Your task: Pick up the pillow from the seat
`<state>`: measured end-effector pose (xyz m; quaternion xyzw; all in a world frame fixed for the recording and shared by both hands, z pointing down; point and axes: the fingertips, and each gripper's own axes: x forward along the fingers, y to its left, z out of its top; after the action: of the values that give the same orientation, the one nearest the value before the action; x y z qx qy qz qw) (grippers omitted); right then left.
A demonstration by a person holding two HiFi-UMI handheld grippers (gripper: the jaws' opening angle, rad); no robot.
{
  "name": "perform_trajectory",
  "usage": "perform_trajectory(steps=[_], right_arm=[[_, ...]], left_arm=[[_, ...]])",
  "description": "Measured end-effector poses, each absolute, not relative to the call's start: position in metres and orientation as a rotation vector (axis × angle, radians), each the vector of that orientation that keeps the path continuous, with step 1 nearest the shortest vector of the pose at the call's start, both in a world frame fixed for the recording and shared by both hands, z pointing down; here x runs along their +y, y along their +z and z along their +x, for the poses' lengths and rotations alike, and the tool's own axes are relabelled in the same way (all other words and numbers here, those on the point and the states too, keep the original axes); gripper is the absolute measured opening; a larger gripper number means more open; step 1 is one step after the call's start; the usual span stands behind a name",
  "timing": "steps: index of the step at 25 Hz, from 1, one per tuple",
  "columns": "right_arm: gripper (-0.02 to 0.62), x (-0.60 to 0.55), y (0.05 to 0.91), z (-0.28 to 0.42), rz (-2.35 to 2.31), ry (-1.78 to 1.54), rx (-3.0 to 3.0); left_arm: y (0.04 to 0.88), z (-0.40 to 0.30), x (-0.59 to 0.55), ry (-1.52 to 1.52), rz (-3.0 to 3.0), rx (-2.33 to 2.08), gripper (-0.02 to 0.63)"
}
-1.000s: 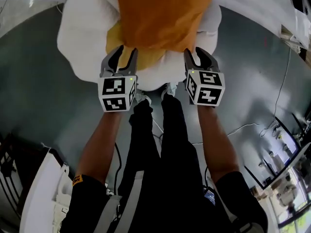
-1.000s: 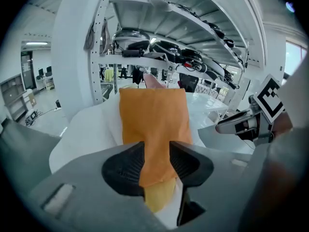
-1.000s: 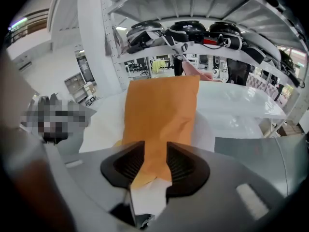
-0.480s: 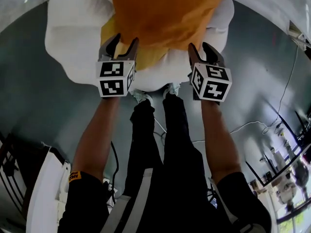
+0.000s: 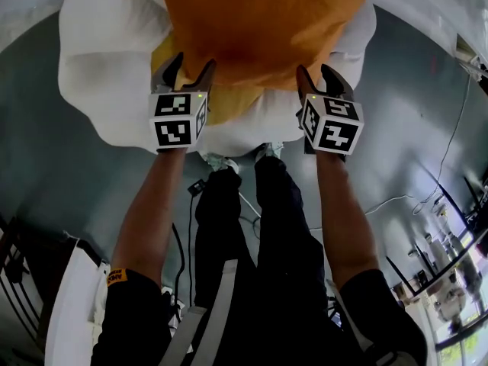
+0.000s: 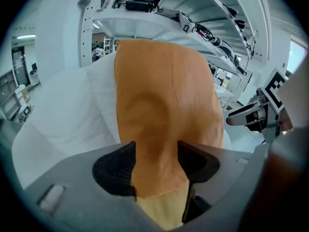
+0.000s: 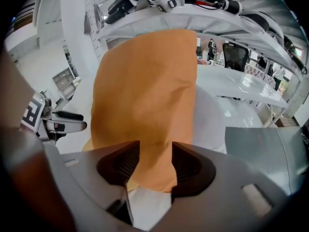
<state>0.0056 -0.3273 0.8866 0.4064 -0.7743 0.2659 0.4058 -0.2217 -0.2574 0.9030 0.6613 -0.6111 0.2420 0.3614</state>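
An orange pillow [image 5: 259,21] lies on a puffy white seat [image 5: 107,75], with a paler yellow underside at its near edge. My left gripper [image 5: 191,63] stands at the pillow's near left corner and my right gripper [image 5: 316,71] at its near right corner. In the left gripper view the orange fabric [image 6: 164,115] runs down into the gap of the left gripper [image 6: 157,161]. The right gripper view shows the pillow [image 7: 145,105] reaching between the jaws of the right gripper [image 7: 155,161]. Both pairs of jaws have just been opening and stand wide, not pinching the fabric.
Grey floor [image 5: 412,120] surrounds the seat, with thin cables [image 5: 450,151] trailing at the right. The person's legs and shoes [image 5: 263,152] stand just below the seat's near edge. White shelving [image 6: 193,18] loaded with gear rises behind the seat.
Both grippers have sunk toward the seat, and the pillow and seat now fill more of the head view. Both pairs of jaws stand wider than before.
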Motion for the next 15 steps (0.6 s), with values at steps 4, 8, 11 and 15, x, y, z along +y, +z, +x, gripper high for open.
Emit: perform_trajectory(steps=[4, 8, 11, 15], right_arm=[[0.215, -0.332, 0.897, 0.004, 1.026, 0.658, -1.937], [0.218, -0.341, 0.913, 0.004, 1.017, 0.647, -1.926], [0.212, -0.346, 0.92, 0.001, 1.006, 0.642, -1.931], [0.189, -0.347, 0.921, -0.004, 0.994, 0.64, -1.946]], left_arm=[[0.914, -0.223, -0.26, 0.63, 1.705, -1.559, 0.285], [0.929, -0.221, -0.27, 0.634, 1.714, -1.55, 0.285], [0.937, -0.22, -0.276, 0.644, 1.719, -1.548, 0.284], [0.942, -0.22, -0.282, 0.65, 1.738, -1.551, 0.272]])
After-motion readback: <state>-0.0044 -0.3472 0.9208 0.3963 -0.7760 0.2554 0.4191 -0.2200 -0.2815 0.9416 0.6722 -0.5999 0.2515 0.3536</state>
